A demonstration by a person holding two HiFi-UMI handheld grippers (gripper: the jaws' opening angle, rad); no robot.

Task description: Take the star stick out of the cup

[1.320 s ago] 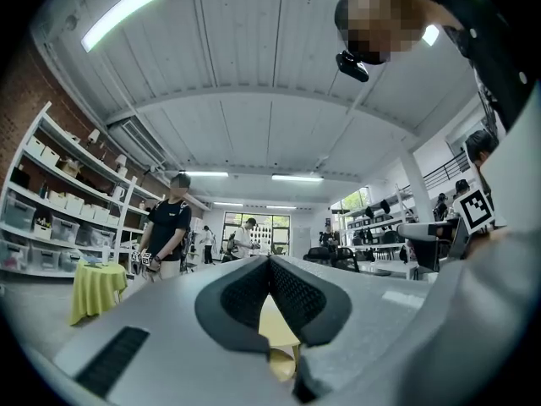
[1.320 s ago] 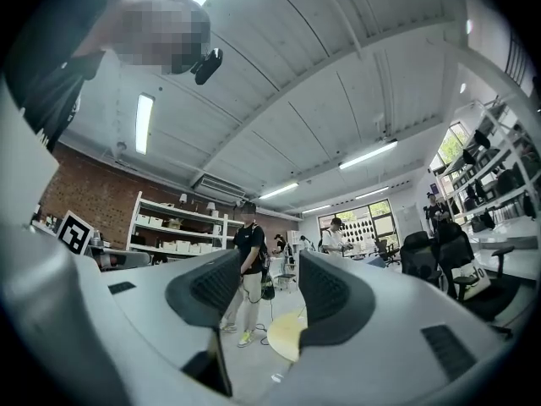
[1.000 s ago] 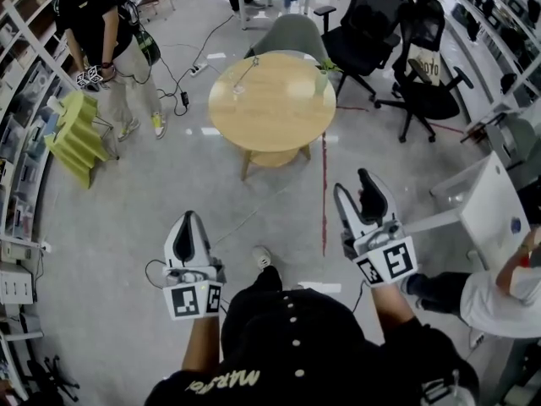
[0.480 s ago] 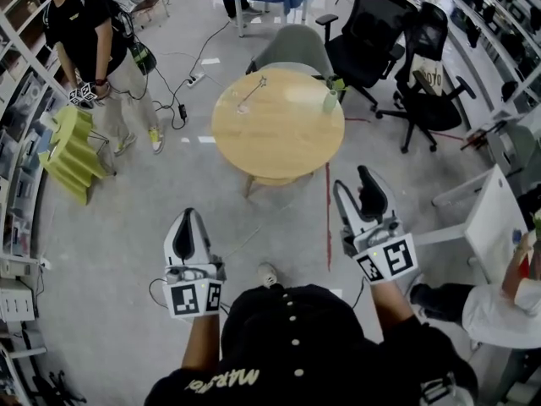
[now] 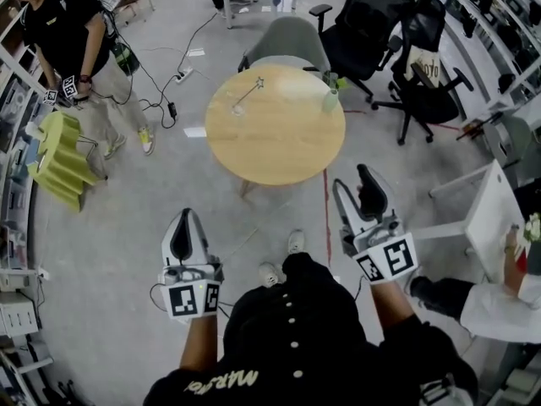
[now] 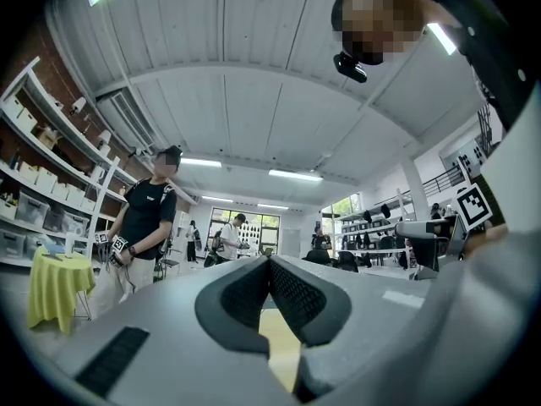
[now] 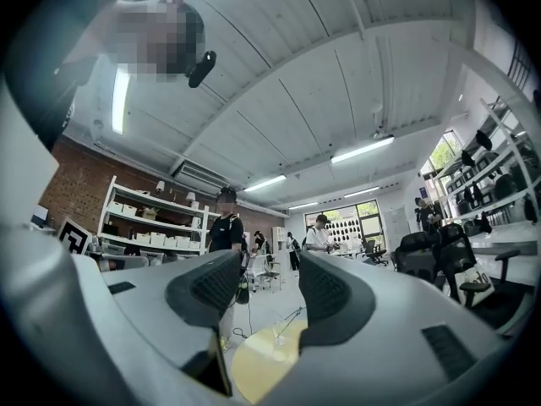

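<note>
Two grippers, both well short of the round table (image 5: 279,155). Left gripper (image 5: 188,218): jaws pressed together, nothing between them. Right gripper (image 5: 353,183): jaws spread, empty. Clear cup (image 5: 238,108): stands on the table's far left part, ahead of both grippers, and is framed in the right gripper's gap in its own view. Star stick (image 5: 250,95): foot in the cup, long axis leaning away and to the right, star end uppermost. Judgement: neither gripper is plainly nearer, but the right is readier to pinch.

1. White letters "MARP", upside down and cut off, on the person's dark shirt (image 5: 226,379), behind the left gripper (image 5: 187,220) jaws.
2. Print on a white tag (image 5: 425,68), far ahead of the right gripper (image 5: 351,182) jaws: unreadable.
</note>
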